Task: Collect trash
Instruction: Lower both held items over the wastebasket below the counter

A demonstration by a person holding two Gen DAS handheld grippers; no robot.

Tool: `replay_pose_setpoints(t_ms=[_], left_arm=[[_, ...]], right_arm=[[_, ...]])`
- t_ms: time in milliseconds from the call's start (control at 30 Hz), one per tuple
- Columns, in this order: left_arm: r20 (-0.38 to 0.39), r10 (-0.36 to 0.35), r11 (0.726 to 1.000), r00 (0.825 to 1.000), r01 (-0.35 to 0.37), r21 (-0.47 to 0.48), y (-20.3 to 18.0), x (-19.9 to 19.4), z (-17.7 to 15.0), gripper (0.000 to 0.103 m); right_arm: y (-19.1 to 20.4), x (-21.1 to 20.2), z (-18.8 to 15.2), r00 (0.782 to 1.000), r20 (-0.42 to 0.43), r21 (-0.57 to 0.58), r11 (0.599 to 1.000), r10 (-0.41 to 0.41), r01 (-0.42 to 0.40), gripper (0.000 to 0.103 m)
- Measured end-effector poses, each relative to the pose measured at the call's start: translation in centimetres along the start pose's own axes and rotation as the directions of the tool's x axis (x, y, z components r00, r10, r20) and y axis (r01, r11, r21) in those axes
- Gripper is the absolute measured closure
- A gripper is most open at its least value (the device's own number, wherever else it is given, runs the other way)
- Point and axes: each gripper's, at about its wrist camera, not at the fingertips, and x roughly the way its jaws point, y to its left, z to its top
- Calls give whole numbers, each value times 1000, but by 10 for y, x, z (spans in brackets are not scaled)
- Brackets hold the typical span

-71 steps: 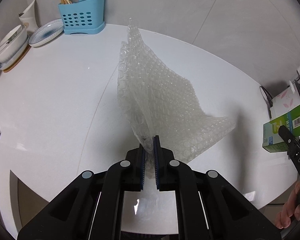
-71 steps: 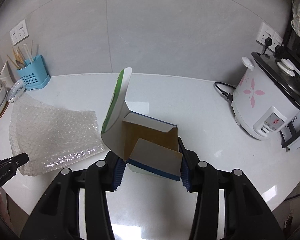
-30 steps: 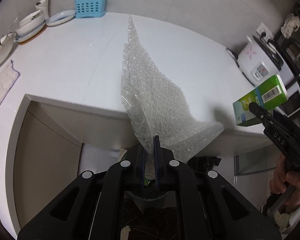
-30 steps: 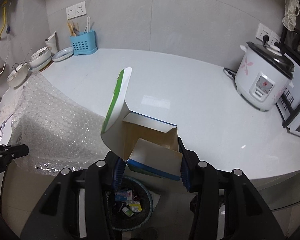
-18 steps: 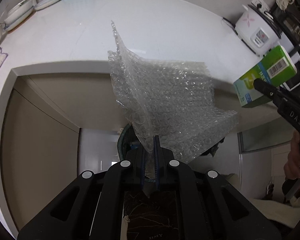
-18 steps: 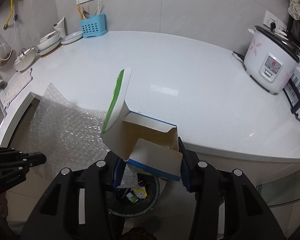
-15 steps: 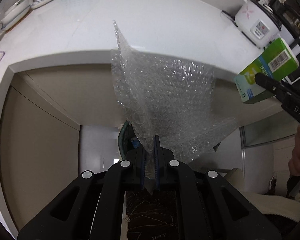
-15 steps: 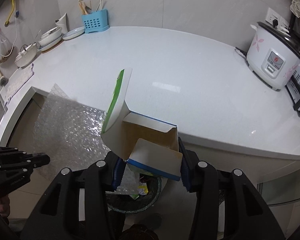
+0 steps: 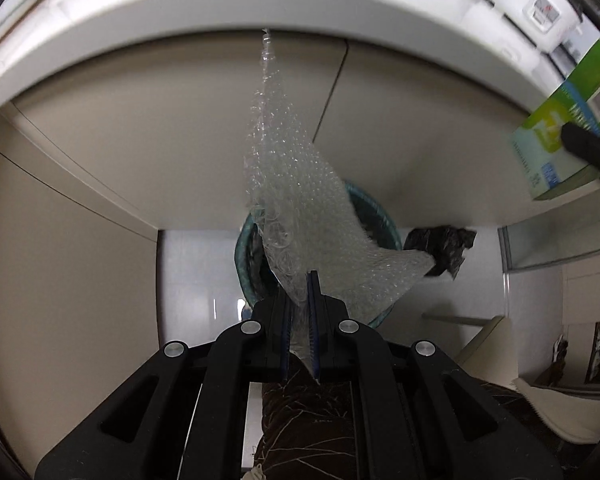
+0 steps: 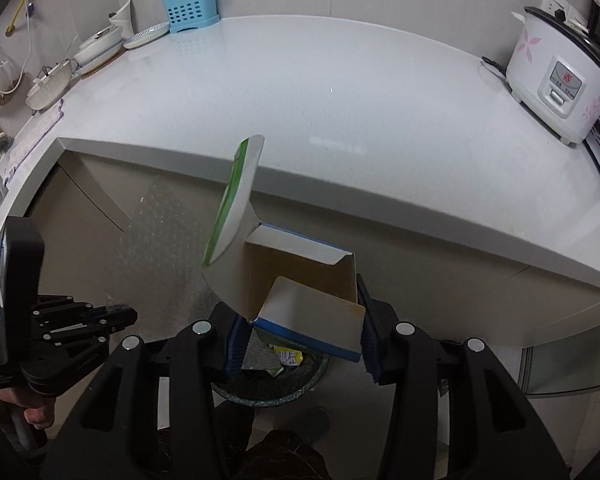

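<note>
My left gripper (image 9: 299,280) is shut on a clear sheet of bubble wrap (image 9: 296,188) that hangs in front of the cabinet, just above a teal-rimmed trash bin (image 9: 384,216) on the floor. My right gripper (image 10: 298,320) is shut on an open green, white and blue carton (image 10: 300,268), held over the same bin (image 10: 276,384), which has trash in it. The carton also shows at the right of the left wrist view (image 9: 560,128). The left gripper (image 10: 116,314) and the bubble wrap (image 10: 160,248) show at the left of the right wrist view.
The white counter (image 10: 340,92) stands behind, with beige cabinet fronts (image 9: 140,140) below it. A rice cooker (image 10: 556,76) is at its right end; a blue utensil holder (image 10: 190,8) and dishes (image 10: 100,40) are at the back left. A black crumpled bag (image 9: 444,248) lies beside the bin.
Both grippers have moved back off the counter and down. The bubble wrap and the carton now hang over the trash bin below the counter edge. Both grips are unchanged.
</note>
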Motion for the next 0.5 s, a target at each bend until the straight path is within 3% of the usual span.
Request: replay_pose_setpoints(t_ms=[200, 500], left_arm=[[-48, 2, 1000, 999, 0, 24, 4, 29, -3, 97], [-55, 1, 999, 998, 1, 39, 4, 46, 2, 91]], right_arm=[[-3, 18, -11, 999, -40, 16, 1000, -12, 13, 59], [-5, 30, -18, 998, -66, 41, 999, -21, 23, 59]])
